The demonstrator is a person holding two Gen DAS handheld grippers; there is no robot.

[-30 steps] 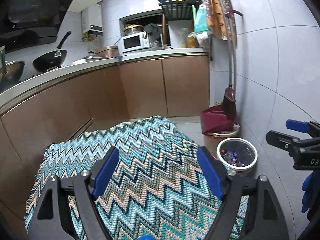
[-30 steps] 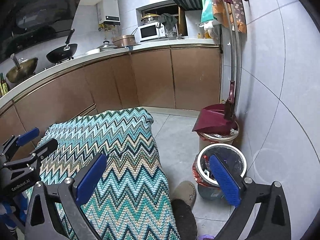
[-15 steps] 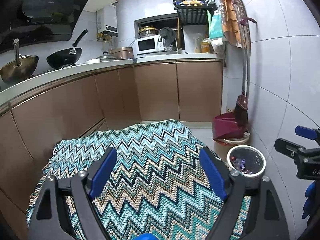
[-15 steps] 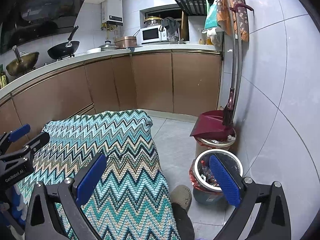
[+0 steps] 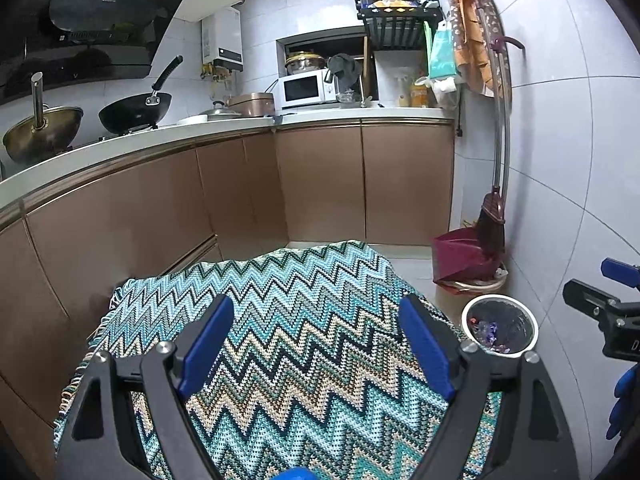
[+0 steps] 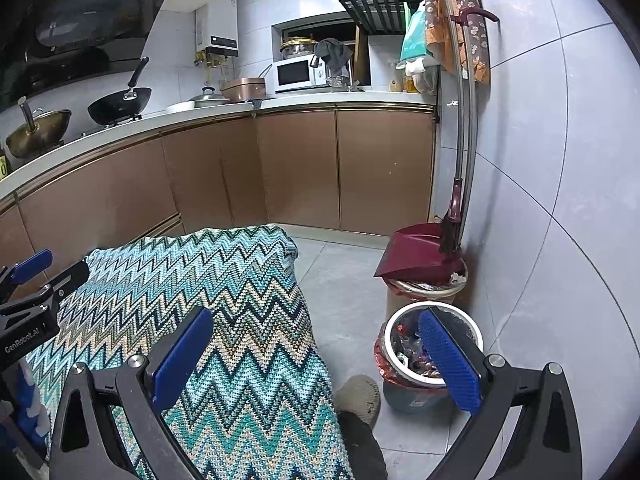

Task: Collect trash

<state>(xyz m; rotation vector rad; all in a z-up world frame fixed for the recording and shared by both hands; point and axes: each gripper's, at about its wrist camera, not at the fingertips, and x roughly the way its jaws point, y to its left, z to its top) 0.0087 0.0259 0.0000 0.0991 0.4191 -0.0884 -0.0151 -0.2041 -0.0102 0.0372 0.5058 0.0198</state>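
Note:
A small white-rimmed trash bin (image 5: 466,322) (image 6: 477,335) stands on the floor by the tiled wall, with crumpled wrappers (image 5: 486,330) (image 6: 408,350) inside. My left gripper (image 5: 316,308) hangs open over a zigzag blanket (image 5: 312,380), nothing between its blue pads. My right gripper (image 6: 316,320) is open too. Its left finger is above the blanket's edge (image 6: 248,292) and its right finger (image 6: 444,354) is in front of the bin's mouth. Each gripper shows at the edge of the other's view. No loose trash is visible on the blanket.
A maroon dustpan (image 5: 464,256) (image 6: 416,252) and broom rest on a second bin against the wall behind the small one. Brown cabinets (image 5: 320,184) and a countertop with woks run along the left and back. A slippered foot (image 6: 358,396) stands beside the bin.
The left wrist view has tipped upward: the blanket and bin sit lower in it and more of the hood shows. The right wrist view is almost the same.

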